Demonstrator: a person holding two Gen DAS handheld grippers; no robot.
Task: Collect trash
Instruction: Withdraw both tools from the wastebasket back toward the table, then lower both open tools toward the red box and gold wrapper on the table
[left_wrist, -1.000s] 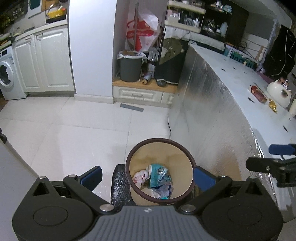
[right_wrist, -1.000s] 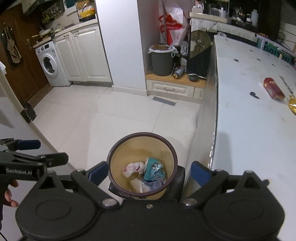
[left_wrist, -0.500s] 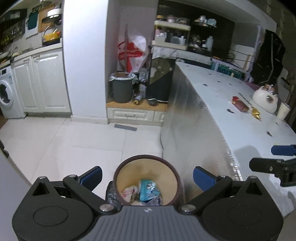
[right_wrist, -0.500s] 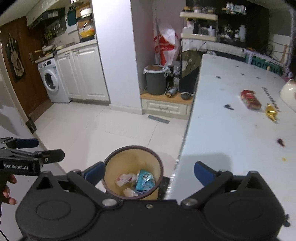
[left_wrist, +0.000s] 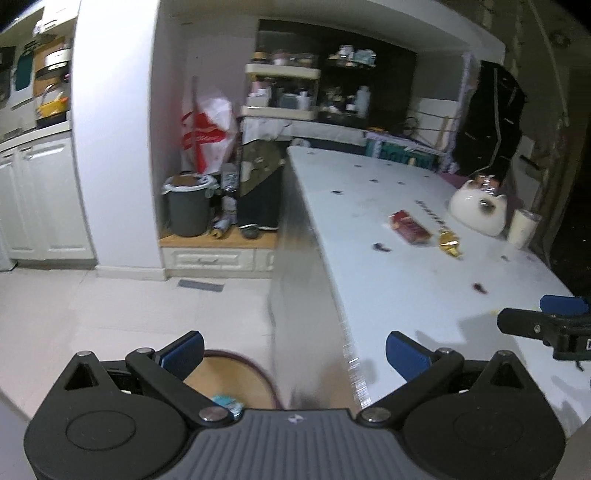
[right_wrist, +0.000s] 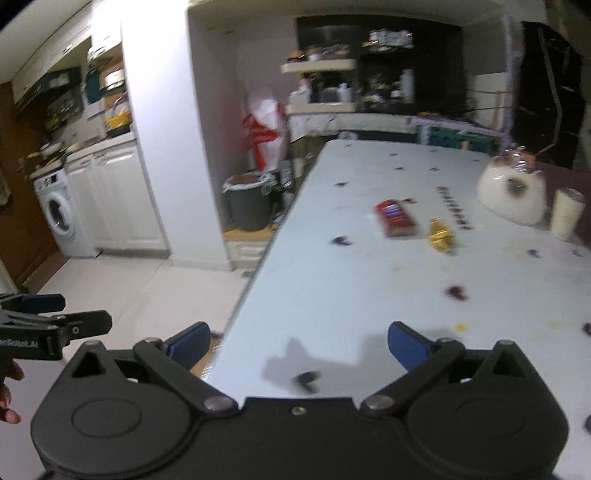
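Observation:
A red wrapper (right_wrist: 395, 218) and a gold wrapper (right_wrist: 440, 235) lie on the white table (right_wrist: 351, 288); both also show in the left wrist view, the red one (left_wrist: 410, 227) and the gold one (left_wrist: 450, 242). A round brown-rimmed bin (left_wrist: 236, 376) with trash inside stands on the floor at the table's side, mostly hidden under my left gripper (left_wrist: 294, 352), which is open and empty. My right gripper (right_wrist: 298, 345) is open and empty above the table's near edge. Small dark scraps (right_wrist: 457, 291) dot the table.
A white cat-shaped pot (right_wrist: 513, 195) and a pale cup (right_wrist: 567, 212) stand at the table's far right. A grey bin (left_wrist: 186, 208) and a red-and-white bag (left_wrist: 207, 136) sit in the alcove. White cabinets and a washing machine (right_wrist: 59, 214) line the left wall.
Both grippers have risen and tilted up from over the brown-rimmed bin toward the table top. The bin has slid to the bottom of both views. Both stay open.

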